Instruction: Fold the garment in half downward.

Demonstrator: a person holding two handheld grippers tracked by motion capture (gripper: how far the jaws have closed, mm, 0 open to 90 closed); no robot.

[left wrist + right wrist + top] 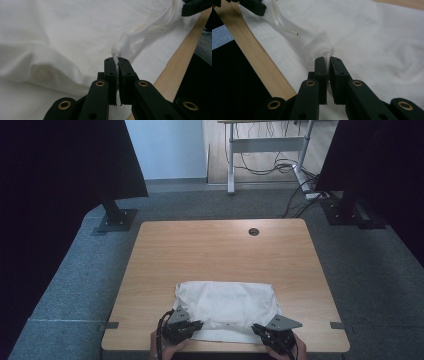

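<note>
A white cloth (225,307) lies at the near edge of the table (215,247). The left gripper (196,325) and right gripper (257,328) each pinch its near hem, jaws pressed together on bunched fabric.

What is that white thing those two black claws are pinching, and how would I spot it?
Start at the light wooden table on the grey carpet and look to its near edge. There lies a rumpled white cloth, the only soft thing on the table; the left gripper and the right gripper each pinch a fold of its near edge.
</note>
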